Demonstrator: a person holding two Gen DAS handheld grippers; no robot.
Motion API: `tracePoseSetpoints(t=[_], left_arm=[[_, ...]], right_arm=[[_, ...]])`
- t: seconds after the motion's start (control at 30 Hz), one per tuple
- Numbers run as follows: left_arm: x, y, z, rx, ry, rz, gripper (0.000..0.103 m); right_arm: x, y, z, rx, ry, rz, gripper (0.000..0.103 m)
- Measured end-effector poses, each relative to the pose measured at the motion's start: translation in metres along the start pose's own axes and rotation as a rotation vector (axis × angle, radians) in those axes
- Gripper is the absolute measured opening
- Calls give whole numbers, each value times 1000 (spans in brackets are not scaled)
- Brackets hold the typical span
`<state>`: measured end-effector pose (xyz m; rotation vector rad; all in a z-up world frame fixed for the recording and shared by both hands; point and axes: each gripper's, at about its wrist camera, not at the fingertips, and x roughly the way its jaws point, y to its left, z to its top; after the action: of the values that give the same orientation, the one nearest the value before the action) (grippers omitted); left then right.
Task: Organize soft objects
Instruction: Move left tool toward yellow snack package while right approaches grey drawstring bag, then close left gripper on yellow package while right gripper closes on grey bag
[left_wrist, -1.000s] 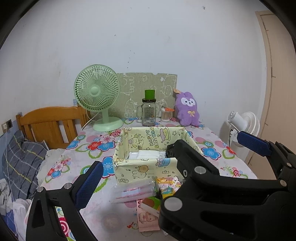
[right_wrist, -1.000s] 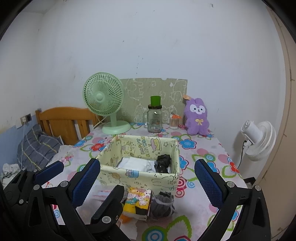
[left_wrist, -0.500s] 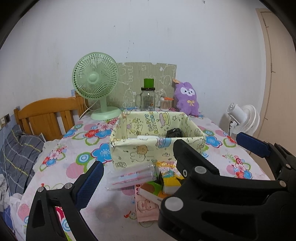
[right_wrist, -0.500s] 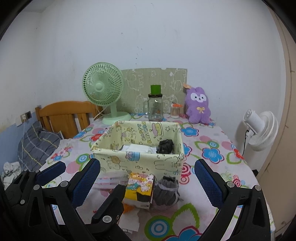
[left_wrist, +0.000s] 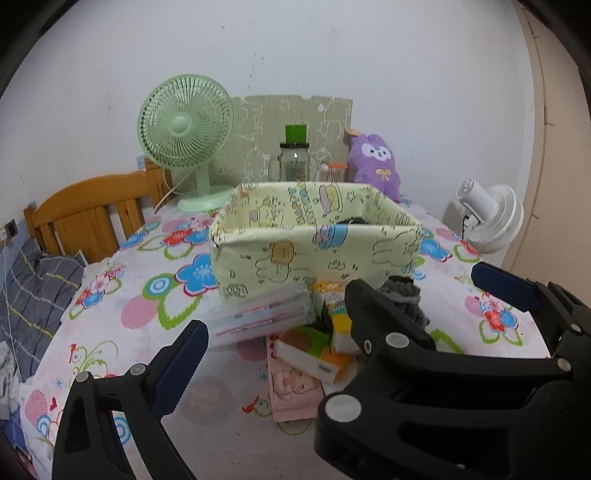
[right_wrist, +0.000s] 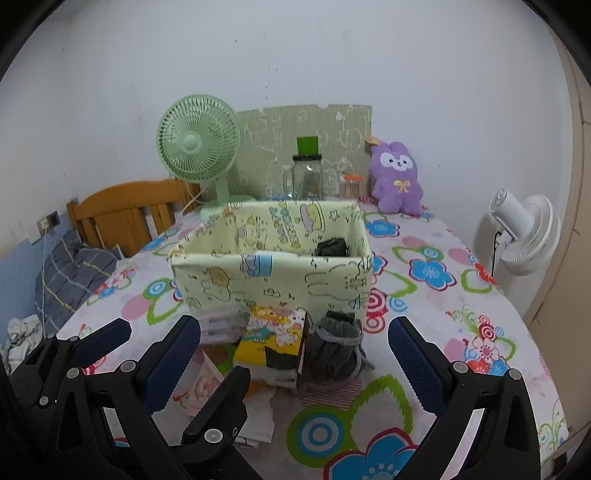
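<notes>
A grey rolled sock bundle (right_wrist: 334, 347) lies on the flowered bench (right_wrist: 436, 317), touching the front wall of the yellow fabric bin (right_wrist: 273, 275). Just beside it sit a cartoon tissue pack (right_wrist: 271, 341) and a clear plastic packet (left_wrist: 258, 317). Inside the bin 1 dark soft item (right_wrist: 332, 246) already rests, so the sorting looks partly done, with the front pile left. The right claw (right_wrist: 295, 354) is spread wide and empty around the pile; the left claw (left_wrist: 332, 314) is likewise spread and empty.
</notes>
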<state>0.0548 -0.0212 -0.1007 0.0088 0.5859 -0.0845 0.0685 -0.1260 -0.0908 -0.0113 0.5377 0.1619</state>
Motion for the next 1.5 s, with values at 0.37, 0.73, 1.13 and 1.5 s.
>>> tracePoseSetpoints(t=[0.37,0.73,1.13,1.5], left_arm=[[16,2,-3,-7,41,-8,97],[31,-15,-2,11,65,-22,92],[39,-32,-2,47,87,-42,91],[38,-41,-4,49,102,-41,91]], right_arm=[[20,-2,-3,1,38,-20,97],[29,-20,-6,23,59,-52,96],[31,-44,-6,92,52,-66,93],[28,-55,-11,100,65,-67,93]])
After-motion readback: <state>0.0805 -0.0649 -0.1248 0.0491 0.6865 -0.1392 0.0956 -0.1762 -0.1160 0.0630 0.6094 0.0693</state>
